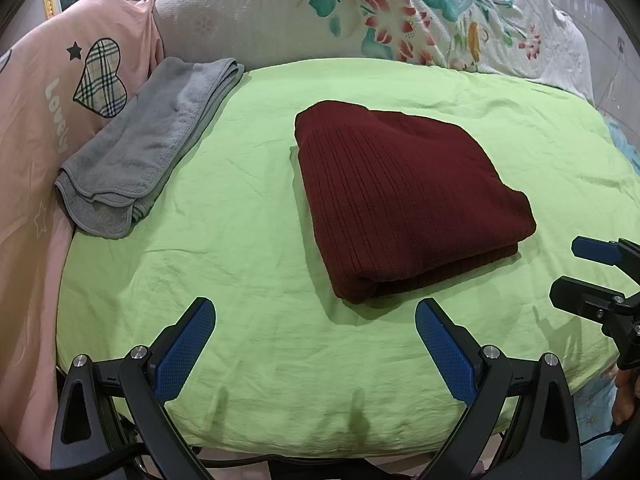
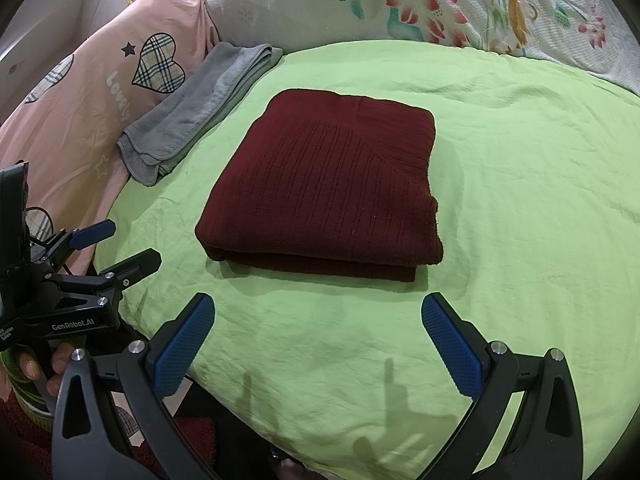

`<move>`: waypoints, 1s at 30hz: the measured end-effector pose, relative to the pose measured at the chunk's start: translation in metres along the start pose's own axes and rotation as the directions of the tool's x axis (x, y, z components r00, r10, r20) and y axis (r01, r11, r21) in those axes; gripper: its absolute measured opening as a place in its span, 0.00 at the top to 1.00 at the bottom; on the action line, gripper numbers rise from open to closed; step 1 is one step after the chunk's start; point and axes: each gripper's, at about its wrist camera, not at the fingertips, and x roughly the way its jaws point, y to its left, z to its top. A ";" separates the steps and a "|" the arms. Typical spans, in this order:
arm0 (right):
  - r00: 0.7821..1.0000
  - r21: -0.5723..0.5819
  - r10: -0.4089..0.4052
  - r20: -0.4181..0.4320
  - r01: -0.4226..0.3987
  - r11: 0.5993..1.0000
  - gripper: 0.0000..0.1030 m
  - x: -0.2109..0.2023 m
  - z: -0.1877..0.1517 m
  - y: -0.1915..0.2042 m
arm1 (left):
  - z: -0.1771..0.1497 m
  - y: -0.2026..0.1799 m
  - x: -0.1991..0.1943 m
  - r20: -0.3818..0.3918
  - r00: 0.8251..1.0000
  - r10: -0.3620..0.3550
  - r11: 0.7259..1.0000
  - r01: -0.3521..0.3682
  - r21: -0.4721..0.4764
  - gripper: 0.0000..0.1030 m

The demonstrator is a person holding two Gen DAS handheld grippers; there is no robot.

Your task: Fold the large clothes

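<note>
A dark red ribbed knit garment (image 1: 404,200) lies folded into a thick rectangle on the light green sheet (image 1: 248,240); it also shows in the right wrist view (image 2: 328,188). My left gripper (image 1: 316,320) is open and empty, held above the sheet just short of the garment's near edge. My right gripper (image 2: 318,316) is open and empty, also just short of the garment. The right gripper shows at the right edge of the left wrist view (image 1: 580,272), and the left gripper shows at the left of the right wrist view (image 2: 124,244).
A folded grey towel (image 1: 148,148) lies at the sheet's left edge, against a pink quilt with plaid hearts (image 1: 60,80). A white floral quilt (image 1: 380,12) is piled behind the sheet. The green sheet (image 2: 520,200) extends right of the garment.
</note>
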 end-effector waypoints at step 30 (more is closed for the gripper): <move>1.000 0.000 -0.002 0.002 0.002 1.000 0.00 -0.001 -0.001 0.001 | 0.000 0.000 -0.002 0.005 1.000 0.001 1.000 -0.001 0.000 0.02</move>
